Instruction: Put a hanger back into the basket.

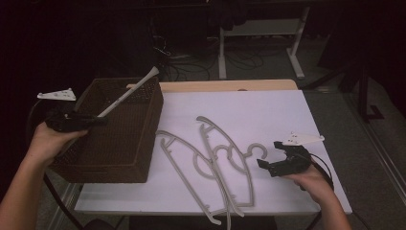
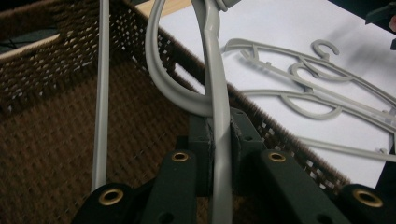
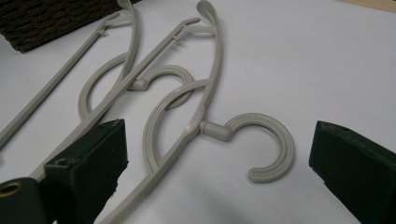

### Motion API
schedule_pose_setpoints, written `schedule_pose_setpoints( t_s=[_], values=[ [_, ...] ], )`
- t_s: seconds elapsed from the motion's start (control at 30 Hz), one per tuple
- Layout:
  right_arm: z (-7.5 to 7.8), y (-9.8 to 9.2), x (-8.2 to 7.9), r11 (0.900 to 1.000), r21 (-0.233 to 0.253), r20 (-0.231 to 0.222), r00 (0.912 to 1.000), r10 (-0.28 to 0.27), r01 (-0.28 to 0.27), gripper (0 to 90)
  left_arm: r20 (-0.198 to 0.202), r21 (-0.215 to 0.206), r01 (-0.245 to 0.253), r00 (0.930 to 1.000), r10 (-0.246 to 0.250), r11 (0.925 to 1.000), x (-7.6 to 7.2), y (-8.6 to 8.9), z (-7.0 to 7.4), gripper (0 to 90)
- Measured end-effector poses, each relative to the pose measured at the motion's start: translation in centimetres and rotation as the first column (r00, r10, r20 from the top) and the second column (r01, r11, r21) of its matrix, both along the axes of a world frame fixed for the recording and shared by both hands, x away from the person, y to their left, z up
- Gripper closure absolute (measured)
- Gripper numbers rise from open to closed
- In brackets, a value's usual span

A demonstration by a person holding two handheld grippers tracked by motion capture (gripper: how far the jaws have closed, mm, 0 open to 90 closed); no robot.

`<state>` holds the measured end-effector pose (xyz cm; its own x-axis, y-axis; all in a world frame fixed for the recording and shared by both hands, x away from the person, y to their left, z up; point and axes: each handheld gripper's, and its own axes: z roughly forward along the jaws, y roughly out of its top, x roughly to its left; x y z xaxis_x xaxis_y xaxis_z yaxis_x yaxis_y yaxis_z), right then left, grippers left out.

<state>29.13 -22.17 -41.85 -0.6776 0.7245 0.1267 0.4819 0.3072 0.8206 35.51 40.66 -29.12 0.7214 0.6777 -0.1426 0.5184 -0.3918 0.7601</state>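
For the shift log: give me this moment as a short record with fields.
work in hand: putting grey hangers into the basket
left gripper: shut on a hanger, held over the wicker basket
right gripper: open, fingers either side of the nearest hook
hangers on table: two, overlapping, flat on the white table
basket position: left end of the table, beside the hangers

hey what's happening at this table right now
A person is putting grey plastic hangers into a brown wicker basket. The left gripper is shut on one hanger, holding it over the basket with one end sticking out past the far rim. The right gripper is open, its jaws on either side of the hook of the nearer of two hangers lying overlapped on the white table, not yet gripping it.
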Motion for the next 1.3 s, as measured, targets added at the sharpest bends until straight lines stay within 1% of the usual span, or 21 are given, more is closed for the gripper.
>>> schedule_pose_setpoints(
  t_s=[0.13,0.2,0.4,0.47,0.53,0.57,0.6,0.67,0.73,0.77,0.8,0.87,0.93,0.97,1.0,1.03,1.1,1.17,1.23,1.3],
  values=[
    [-0.1,0.0,0.0,1.0,-0.003,0.002,1.0,0.001,-0.001,4.3,-0.022,0.023,-0.004,0.9997,0.005,0.9997,0.0,0.9,-0.6,81.4],
    [0.0,0.0,0.0,1.0,0.0,-0.001,1.0,-0.002,0.002,4.3,-0.03,0.023,-0.004,0.9995,0.005,0.9997,0.0,1.1,-0.9,81.4],
    [-0.1,-0.1,0.1,1.0,-0.001,-0.002,1.0,-0.003,0.003,4.3,-0.071,0.036,-0.014,0.9973,0.016,0.9993,0.7,1.2,-2.4,81.4],
    [-0.1,-0.1,0.0,1.0,-0.001,-0.001,1.0,-0.002,0.002,4.3,-0.098,0.044,-0.008,0.9951,0.012,0.999,1.1,1.2,-2.9,81.3],
    [0.0,-0.1,0.1,1.0,0.001,0.0,1.0,-0.003,0.003,4.3,-0.124,0.06,-0.015,0.992,0.022,0.9981,1.4,1.1,-3.6,81.3],
    [0.0,-0.1,0.1,1.0,0.001,0.0,1.0,-0.003,0.003,4.3,-0.124,0.06,-0.015,0.992,0.022,0.9981,1.4,1.1,-3.6,81.3],
    [0.0,-0.1,0.1,1.0,0.002,0.0,1.0,-0.004,0.004,4.3,-0.14,0.079,-0.019,0.9897,0.03,0.9967,1.7,1.1,-4.1,81.3],
    [0.0,-0.2,0.1,1.0,0.004,0.0,1.0,-0.005,0.005,4.3,-0.167,0.101,-0.016,0.9854,0.033,0.9948,2.0,1.0,-4.7,81.1],
    [-0.1,-0.2,0.2,1.0,0.003,-0.001,1.0,-0.005,0.005,4.3,-0.194,0.111,-0.006,0.9805,0.028,0.9938,2.3,0.9,-5.3,81.0],
    [-0.1,-0.2,0.2,1.0,0.004,-0.001,1.0,-0.004,0.004,4.3,-0.196,0.108,-0.001,0.9803,0.022,0.9941,2.3,0.8,-5.4,80.9],
    [0.0,-0.2,0.2,1.0,0.005,-0.001,1.0,-0.004,0.004,4.3,-0.205,0.111,-0.002,0.9785,0.025,0.9938,2.4,0.8,-5.6,80.8],
    [0.0,-0.1,0.3,1.0,0.009,-0.001,1.0,-0.005,0.005,4.3,-0.216,0.123,0.0,0.976,0.027,0.9924,2.5,0.8,-5.8,80.1],
    [0.0,-0.1,0.4,1.0,0.009,0.0,1.0,-0.003,0.003,4.3,-0.226,0.14,0.002,0.9738,0.03,0.9901,2.7,0.9,-6.2,76.0],
    [0.0,-0.1,0.4,1.0,0.008,0.0,1.0,-0.005,0.005,4.3,-0.242,0.146,-0.003,0.9694,0.039,0.9892,2.8,1.0,-6.4,73.1],
    [0.0,-0.2,0.5,1.0,0.008,0.0,1.0,-0.006,0.006,4.3,-0.243,0.152,-0.012,0.9688,0.049,0.9883,2.9,1.1,-6.6,69.8],
    [0.0,-0.2,0.5,1.0,0.008,0.0,1.0,-0.007,0.007,4.3,-0.237,0.144,-0.026,0.9697,0.06,0.9892,3.0,1.3,-6.7,66.3],
    [0.0,-0.2,0.5,1.0,0.012,0.0,1.0,-0.009,0.009,4.3,-0.214,0.119,-0.044,0.9745,0.069,0.992,2.9,1.7,-6.4,56.7],
    [0.0,-0.3,0.4,1.0,0.012,0.001,1.0,-0.01,0.01,4.3,-0.19,0.086,-0.061,0.9789,0.076,0.9945,2.8,1.9,-6.1,49.3],
    [0.1,-0.3,0.4,1.0,0.013,0.002,0.9999,-0.01,0.01,4.3,-0.168,0.052,-0.072,0.9824,0.08,0.996,2.6,2.1,-5.6,43.3],
    [0.1,-0.3,0.3,1.0,0.015,0.003,0.9999,-0.01,0.01,4.3,-0.146,0.03,-0.069,0.9867,0.072,0.9972,2.3,1.9,-5.1,39.1]
  ],
)
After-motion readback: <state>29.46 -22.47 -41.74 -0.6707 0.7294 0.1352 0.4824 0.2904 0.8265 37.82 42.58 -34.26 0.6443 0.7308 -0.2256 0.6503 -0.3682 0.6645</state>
